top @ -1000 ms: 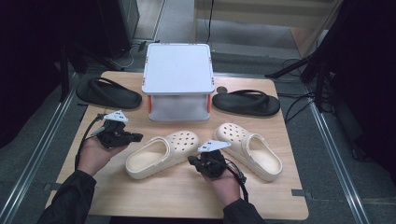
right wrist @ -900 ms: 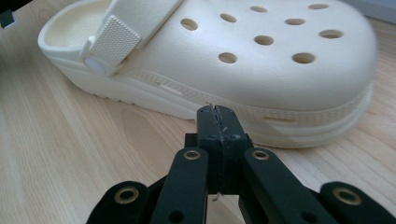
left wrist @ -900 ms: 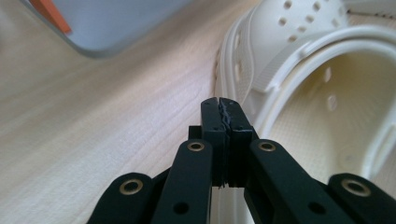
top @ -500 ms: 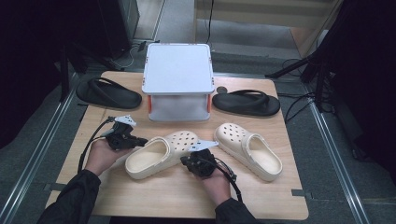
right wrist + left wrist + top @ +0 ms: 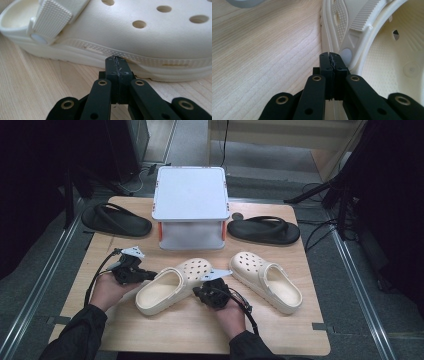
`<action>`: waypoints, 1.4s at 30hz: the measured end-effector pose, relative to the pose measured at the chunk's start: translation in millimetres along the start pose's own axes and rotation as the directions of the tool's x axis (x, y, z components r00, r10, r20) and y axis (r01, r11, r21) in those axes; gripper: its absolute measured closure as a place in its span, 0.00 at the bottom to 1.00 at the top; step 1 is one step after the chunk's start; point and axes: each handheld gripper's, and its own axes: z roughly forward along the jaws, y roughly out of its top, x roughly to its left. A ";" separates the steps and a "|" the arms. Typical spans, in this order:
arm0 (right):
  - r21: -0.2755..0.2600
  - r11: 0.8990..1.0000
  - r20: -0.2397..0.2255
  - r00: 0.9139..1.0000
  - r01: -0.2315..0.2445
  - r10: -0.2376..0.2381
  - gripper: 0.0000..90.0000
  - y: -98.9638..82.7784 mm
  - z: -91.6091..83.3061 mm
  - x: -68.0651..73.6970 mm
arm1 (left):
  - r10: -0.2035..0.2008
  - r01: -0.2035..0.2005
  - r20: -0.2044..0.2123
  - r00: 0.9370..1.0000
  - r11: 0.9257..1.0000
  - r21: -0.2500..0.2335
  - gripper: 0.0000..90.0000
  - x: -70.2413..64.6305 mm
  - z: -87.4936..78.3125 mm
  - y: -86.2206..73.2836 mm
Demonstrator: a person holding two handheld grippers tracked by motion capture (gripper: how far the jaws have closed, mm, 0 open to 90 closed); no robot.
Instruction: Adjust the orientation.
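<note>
Pale wood worktop (image 5: 190, 330) carries a white box (image 5: 190, 195) at the back, black sandals either side, and two cream clogs in front. Between my hands lies the left clog (image 5: 172, 285), toe toward the box. My left fingers (image 5: 332, 58) are pressed together, tips at its heel-strap rivet; my right fingers (image 5: 117, 62) are together too, nudging the sole's side. To shift it squarely, I judge both sides should push evenly, low on the sole.

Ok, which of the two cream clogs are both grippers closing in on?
The left cream clog, angled toe-up toward the white box; the other clog lies apart at right.
</note>
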 end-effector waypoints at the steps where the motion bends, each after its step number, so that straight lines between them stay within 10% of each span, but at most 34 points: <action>1: 0.002 1.000 -0.002 1.000 -0.002 0.002 1.00 0.4 0.1 -0.9 | -0.005 0.005 0.000 1.000 1.000 -0.001 1.00 -1.1 -0.2 -0.9; 42: 0.002 1.000 0.010 1.000 -0.030 0.030 1.00 29.4 16.4 -19.9 | -0.053 0.053 -0.006 0.999 0.998 -0.025 0.93 -51.8 -4.0 -29.6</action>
